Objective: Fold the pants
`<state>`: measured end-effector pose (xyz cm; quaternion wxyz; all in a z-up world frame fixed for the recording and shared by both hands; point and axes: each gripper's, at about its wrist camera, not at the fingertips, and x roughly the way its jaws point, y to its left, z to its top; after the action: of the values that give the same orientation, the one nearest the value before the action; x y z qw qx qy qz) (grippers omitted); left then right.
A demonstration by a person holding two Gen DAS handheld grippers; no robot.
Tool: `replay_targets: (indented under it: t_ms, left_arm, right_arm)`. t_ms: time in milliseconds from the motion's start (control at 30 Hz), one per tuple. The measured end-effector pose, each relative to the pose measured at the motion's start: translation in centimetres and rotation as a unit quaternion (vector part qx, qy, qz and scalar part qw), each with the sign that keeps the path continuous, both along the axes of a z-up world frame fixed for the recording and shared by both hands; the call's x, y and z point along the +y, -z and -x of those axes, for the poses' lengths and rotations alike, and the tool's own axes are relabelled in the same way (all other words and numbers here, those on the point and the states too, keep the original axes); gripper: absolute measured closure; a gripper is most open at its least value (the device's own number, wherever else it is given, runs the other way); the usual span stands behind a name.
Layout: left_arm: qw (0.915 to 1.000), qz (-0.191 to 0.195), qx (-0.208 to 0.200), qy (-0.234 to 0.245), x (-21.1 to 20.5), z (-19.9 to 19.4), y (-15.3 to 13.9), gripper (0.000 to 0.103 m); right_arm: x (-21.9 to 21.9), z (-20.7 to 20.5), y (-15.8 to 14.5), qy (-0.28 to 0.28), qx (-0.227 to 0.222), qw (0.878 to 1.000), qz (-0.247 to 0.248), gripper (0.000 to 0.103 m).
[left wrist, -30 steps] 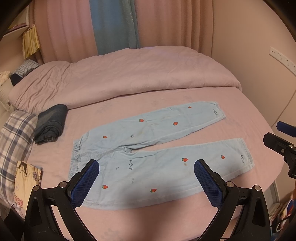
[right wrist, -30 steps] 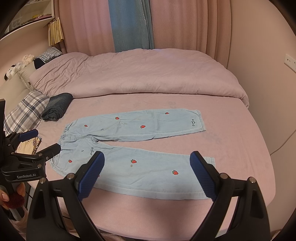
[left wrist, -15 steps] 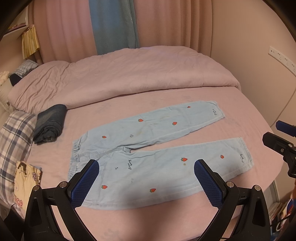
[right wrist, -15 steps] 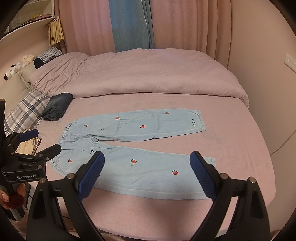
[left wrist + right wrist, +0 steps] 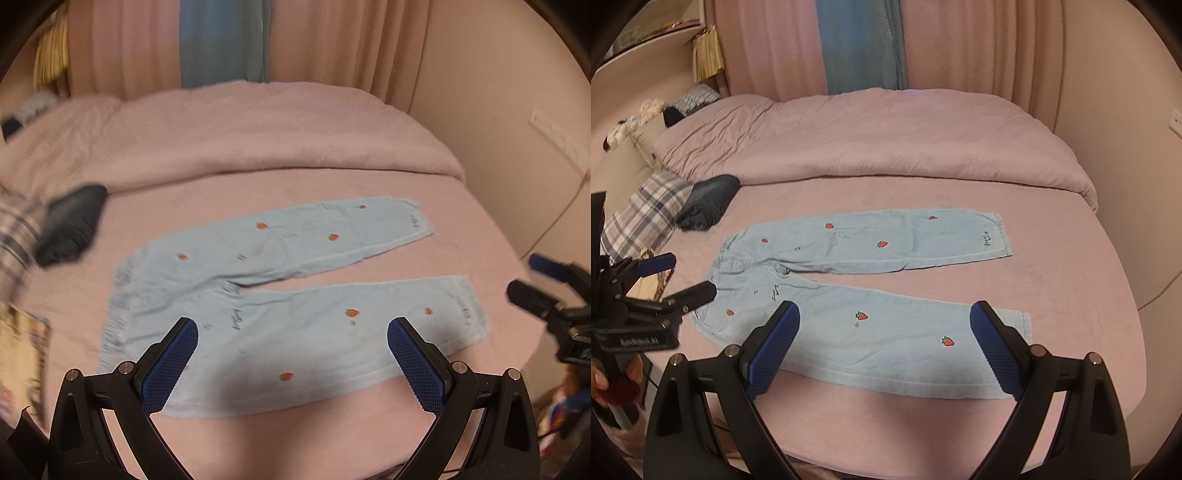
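**Strawberry pants lie flat on the bed, both tongs released above them**

The light blue pants (image 5: 864, 291) with a red strawberry print lie spread flat on the pink bed sheet (image 5: 1071, 258), waistband toward the left, the two legs running rightward and splayed apart in a narrow V. The near leg's cuff is partly hidden behind the right gripper's right finger in the right wrist view.

The left gripper (image 5: 291, 363) hovers over the near leg with its blue-padded fingers wide apart, grasping nothing. The right gripper (image 5: 884, 345) hangs likewise released above the same leg, nothing between its pads.

The left wrist view is smeared by motion blur, strongest at the left edge: the waistband's gathers are hard to make out there. A dark folded garment (image 5: 707, 201) lies near the waistband, apart from it, beside a plaid pillow (image 5: 642, 218). A bunched pink duvet (image 5: 871, 136) covers the far side of the bed. At the lower left of the right wrist view a hand (image 5: 613, 380) grips the left gripper's handle, mostly cut off by the frame.
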<state>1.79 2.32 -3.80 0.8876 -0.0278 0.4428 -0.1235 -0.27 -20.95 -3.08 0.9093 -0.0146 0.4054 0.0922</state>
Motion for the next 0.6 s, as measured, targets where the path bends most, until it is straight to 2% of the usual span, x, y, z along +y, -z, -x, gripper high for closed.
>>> replay_targets:
  t_ms: [100,400,567,600]
  left_arm:
    - [0.9997,0.018,0.013,-0.012,1.8,-0.7,1.4,0.001]
    - [0.9949,0.000,0.027,-0.097,10.0,-3.8,6.0,0.001]
    - [0.9909,-0.002,0.047,-0.126,15.0,-8.5,8.9,0.001]
    - [0.9907,-0.014,0.044,-0.128,15.8,-9.7,9.4,0.001]
  right_arm:
    - [0.3,-0.5,1.0,-0.018,0.004,1.000,0.008,0.009]
    - [1.5,-3.0,5.7,-0.066,0.038,0.997,0.014,0.010]
    - [3.7,-7.3,9.1,-0.116,0.064,0.991,-0.025,0.011]
    - [4.4,-8.3,9.6,-0.128,0.062,0.990,-0.021,0.011]
